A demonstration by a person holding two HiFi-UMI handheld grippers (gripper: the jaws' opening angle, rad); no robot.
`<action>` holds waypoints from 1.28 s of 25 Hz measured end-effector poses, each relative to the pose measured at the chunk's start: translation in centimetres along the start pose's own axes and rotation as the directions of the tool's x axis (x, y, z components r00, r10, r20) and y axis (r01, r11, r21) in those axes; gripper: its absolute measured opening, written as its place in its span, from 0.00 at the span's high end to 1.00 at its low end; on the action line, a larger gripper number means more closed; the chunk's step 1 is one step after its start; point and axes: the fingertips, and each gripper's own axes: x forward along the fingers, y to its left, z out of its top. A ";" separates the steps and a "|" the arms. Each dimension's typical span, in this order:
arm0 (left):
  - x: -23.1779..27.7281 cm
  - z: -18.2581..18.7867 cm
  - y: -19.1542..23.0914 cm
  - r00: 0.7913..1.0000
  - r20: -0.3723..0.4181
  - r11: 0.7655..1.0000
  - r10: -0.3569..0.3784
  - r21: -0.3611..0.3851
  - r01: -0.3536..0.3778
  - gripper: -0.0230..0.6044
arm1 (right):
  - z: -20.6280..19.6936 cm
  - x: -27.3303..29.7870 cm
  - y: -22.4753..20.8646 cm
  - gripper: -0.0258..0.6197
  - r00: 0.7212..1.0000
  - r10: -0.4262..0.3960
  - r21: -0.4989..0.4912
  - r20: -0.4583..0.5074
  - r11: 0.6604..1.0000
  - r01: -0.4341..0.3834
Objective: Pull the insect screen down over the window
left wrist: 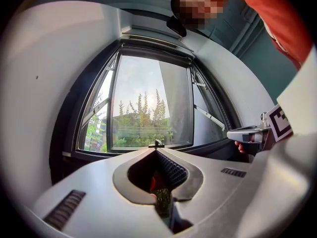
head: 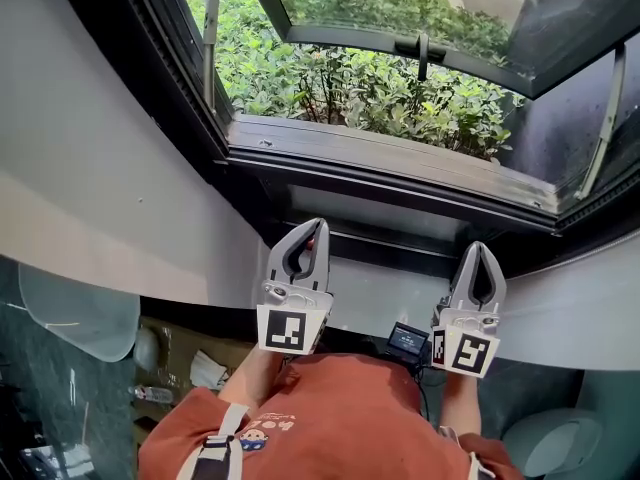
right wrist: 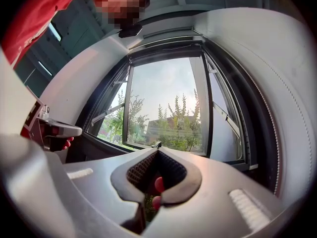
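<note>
Since the window (head: 370, 88) opening shows bare, the screen isn't down yet and the whole pull is left. Your left tongs (head: 317, 228) and right tongs (head: 480, 250) are both closed, empty, low by the sill (head: 380, 153). The screen is likely rolled up in the top rail (left wrist: 156, 42), well above both tongs.

- Dense green shrubs (head: 400, 88) cover the ground outdoors.
- Tall thin trees (left wrist: 143, 113) stand against a pale sky.
- A brownish building (right wrist: 166, 128) shows behind the trees.
- A white curved wall (head: 90, 168) runs along the left.
- A small black device with a lit screen (head: 407, 340) sits just above an orange shirt (head: 340, 418).
- A clear plastic bottle (head: 150, 394) lies on the dark floor, near a crumpled white item (head: 208, 370).
</note>
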 end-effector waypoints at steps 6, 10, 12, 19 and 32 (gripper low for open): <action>0.4 1.3 0.1 1.000 0.024 1.000 0.002 -0.002 -0.002 0.95 | 1.2 0.6 -0.1 0.95 0.999 0.000 -0.006 0.035 1.000 0.000; 0.7 2.2 0.2 0.999 0.051 1.000 0.001 0.008 -0.002 0.95 | 1.9 0.9 -0.2 0.95 0.998 -0.001 -0.013 0.056 1.000 0.002; 0.9 2.7 0.3 0.998 0.065 1.000 0.002 0.011 -0.003 0.95 | 2.3 1.1 -0.3 0.95 0.998 -0.003 -0.018 0.069 1.000 0.004; 1.6 4.6 0.5 0.993 0.116 1.000 0.003 0.022 -0.006 0.95 | 4.3 2.0 -0.8 0.95 0.992 -0.004 -0.040 0.127 0.999 0.009; 2.6 8.8 0.7 0.973 0.229 0.998 -0.004 0.067 -0.012 0.95 | 8.9 3.6 -1.0 0.95 0.969 0.017 -0.099 0.247 0.995 0.008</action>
